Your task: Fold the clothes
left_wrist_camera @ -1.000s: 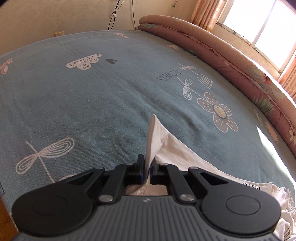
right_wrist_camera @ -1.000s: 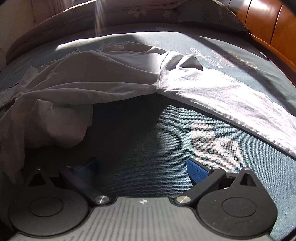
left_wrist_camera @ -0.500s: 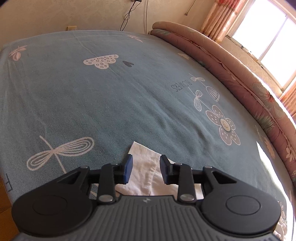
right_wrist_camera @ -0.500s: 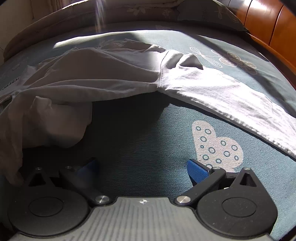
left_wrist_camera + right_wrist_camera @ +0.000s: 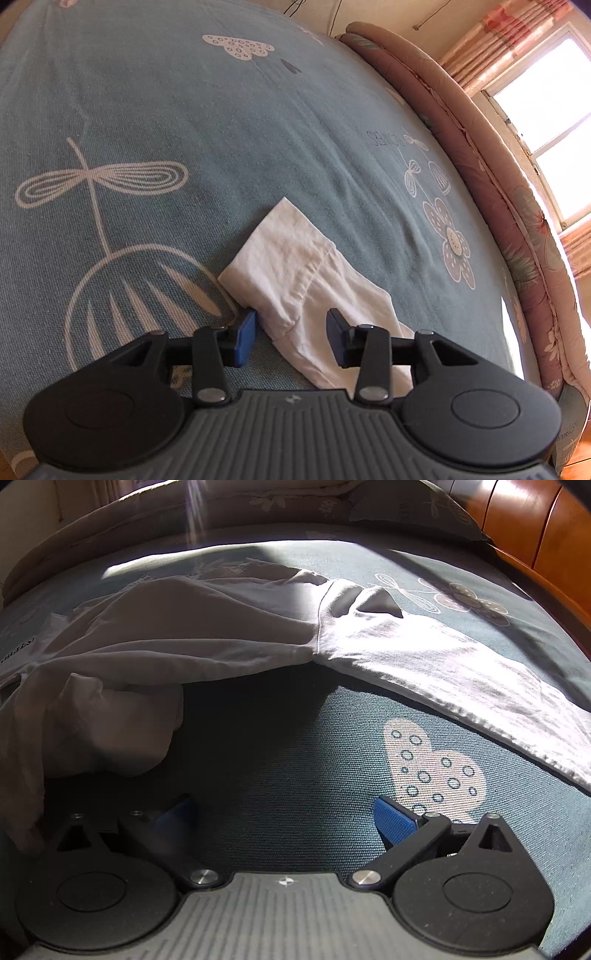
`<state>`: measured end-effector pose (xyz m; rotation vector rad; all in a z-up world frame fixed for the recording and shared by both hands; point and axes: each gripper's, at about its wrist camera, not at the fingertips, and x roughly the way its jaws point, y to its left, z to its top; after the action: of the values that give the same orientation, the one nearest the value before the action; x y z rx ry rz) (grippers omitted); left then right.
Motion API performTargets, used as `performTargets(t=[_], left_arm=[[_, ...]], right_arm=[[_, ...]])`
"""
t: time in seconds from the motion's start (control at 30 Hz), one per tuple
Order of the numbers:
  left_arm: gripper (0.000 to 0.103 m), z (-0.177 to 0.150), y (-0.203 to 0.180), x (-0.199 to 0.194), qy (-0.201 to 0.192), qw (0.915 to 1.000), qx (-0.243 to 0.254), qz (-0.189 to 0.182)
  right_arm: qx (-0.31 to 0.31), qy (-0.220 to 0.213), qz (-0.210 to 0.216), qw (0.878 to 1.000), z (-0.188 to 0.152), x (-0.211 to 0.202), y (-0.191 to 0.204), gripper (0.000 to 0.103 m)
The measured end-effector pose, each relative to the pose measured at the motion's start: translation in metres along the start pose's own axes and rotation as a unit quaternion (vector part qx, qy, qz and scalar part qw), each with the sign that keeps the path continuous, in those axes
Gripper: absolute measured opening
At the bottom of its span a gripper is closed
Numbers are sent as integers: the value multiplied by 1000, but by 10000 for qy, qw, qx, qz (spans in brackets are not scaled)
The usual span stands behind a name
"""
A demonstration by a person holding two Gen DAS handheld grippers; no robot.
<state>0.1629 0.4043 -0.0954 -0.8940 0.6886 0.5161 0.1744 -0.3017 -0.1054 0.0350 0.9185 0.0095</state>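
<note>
Left gripper (image 5: 290, 339): jaws opening, white sleeve (image 5: 295, 266) between pads, not pinched.
Right gripper (image 5: 284, 812): wide apart, nothing held, over bedsheet (image 5: 295, 768).

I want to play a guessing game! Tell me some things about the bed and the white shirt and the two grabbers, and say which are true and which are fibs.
1. The white shirt lies on a blue bedsheet with flower drawings. True.
2. The left gripper squeezes the sleeve tightly. False: its jaws are opening, with the sleeve lying loose between them.
3. The right gripper holds a sock. False: it is open with nothing between its jaws but the sheet.
4. A window lets in bright light beside the bed. True.
5. The shirt is folded into a neat square. False: in the right wrist view it lies rumpled and spread out.
</note>
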Motion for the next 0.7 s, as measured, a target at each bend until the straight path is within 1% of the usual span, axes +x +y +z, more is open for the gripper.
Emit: performTargets(t=[0.03,0.07,0.1,0.27,0.33,0.37,0.4,0.43,0.5,0.53,0.57,0.6,0.63,0.67,0.7], left_arm=[[32,-1,-4,0,-57,9999,111,100],[20,-3,-7,0,-89,9995,240,186],[16,-4,-10,-1,-121,9989,369,272],[16,-4,-6,-25,-261,9985,412,246],[16,-1,-5,-33,-65,9986,502,131],[18,2,-6,-33,200,9977,632,166],[21,4,-7,-34,366,9959,758,345],[21,5,-10,-36,349,9938,880,580],[28,5,-25,-42,133,9890,1229,813],[28,4,-32,-46,24,9858,1403,927],[32,1,-46,-47,-8,9836,1613,812],[40,-6,-62,-44,45,9808,1844,636],[44,-13,-77,-41,101,9771,2074,458],[46,-24,-98,-36,210,9708,2375,262],[48,-37,-120,-28,378,9622,2696,72]], right_arm=[[1,-10,-4,10000,0,0,0,103],[3,-12,-4,10000,-1,0,0,103],[4,-14,-4,10000,-1,0,0,103],[-1,-12,23,10000,0,0,-1,103],[-9,-13,27,10000,0,0,-1,103],[-12,-16,24,10000,0,0,-1,103],[-15,-18,22,10000,0,0,-1,103],[-18,-21,19,10000,0,1,-1,103],[-21,-25,15,10000,1,1,0,103],[-16,-25,16,10000,1,1,-1,103],[-12,-24,16,10000,1,2,-1,103],[-13,-24,10,10000,2,2,0,103],[-16,-24,4,10000,2,2,0,103],[-14,-21,0,10000,2,2,0,103],[-12,-19,-3,10000,2,3,0,103]])
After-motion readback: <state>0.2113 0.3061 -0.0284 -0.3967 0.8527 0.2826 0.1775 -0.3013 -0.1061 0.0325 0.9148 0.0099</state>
